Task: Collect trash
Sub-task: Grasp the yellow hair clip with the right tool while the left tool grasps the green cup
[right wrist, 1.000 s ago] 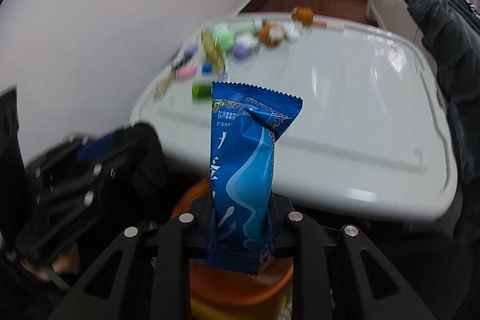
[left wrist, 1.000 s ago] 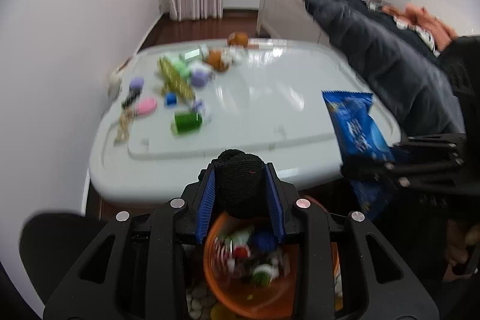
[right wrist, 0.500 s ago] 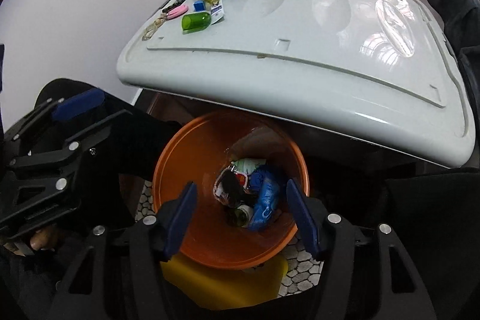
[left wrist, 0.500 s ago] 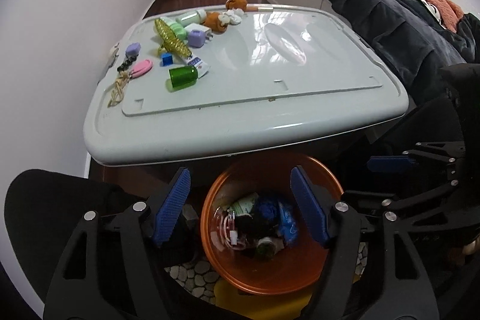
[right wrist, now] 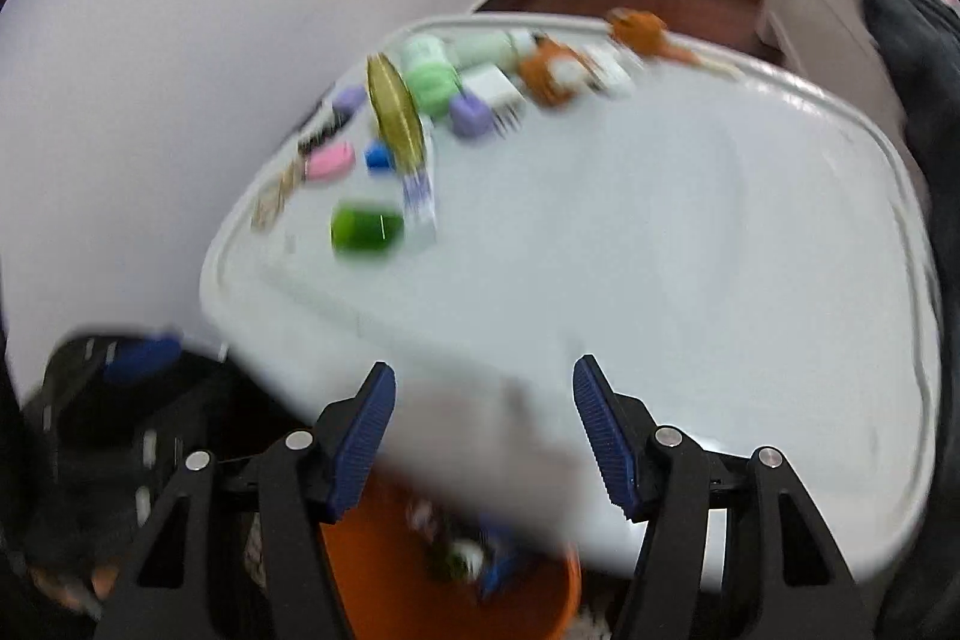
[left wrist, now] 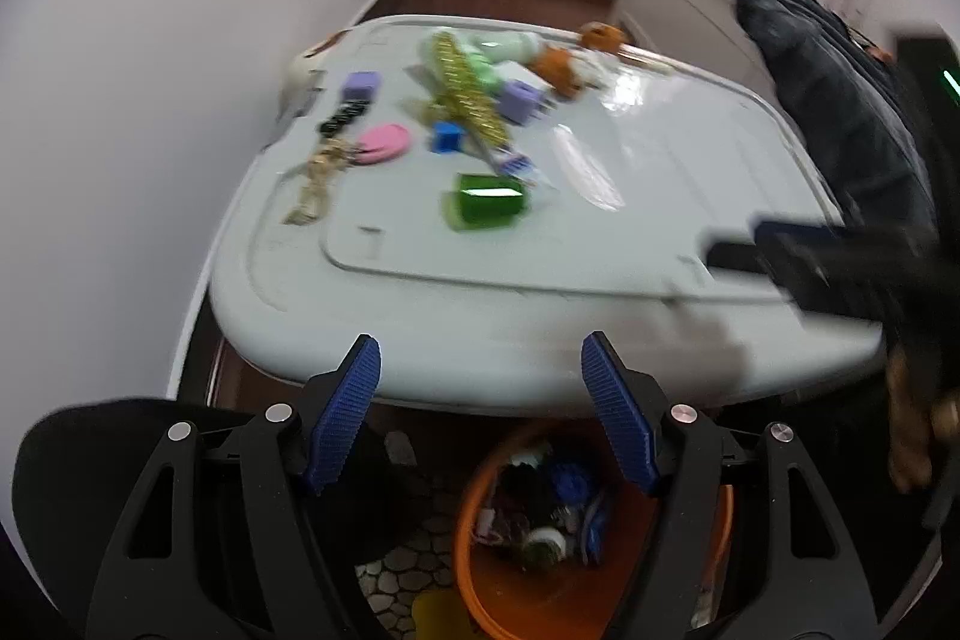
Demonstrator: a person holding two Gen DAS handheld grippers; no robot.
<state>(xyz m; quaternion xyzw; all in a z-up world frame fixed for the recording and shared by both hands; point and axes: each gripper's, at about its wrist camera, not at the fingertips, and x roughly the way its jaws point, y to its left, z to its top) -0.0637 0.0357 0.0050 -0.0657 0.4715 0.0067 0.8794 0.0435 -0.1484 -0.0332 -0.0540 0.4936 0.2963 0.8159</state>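
Your left gripper [left wrist: 480, 415] stands spread with nothing between its blue ribbed pads, and your right gripper [right wrist: 483, 436] is spread and empty too; both jaws have just been opening. The round orange plastic bin [left wrist: 510, 589] sits on the floor below the pale grey table [left wrist: 540, 340], holding the dropped trash [left wrist: 549, 505]. Blur hides any writing on the wrappers, and on the green bottle [left wrist: 489, 199] lying on the table
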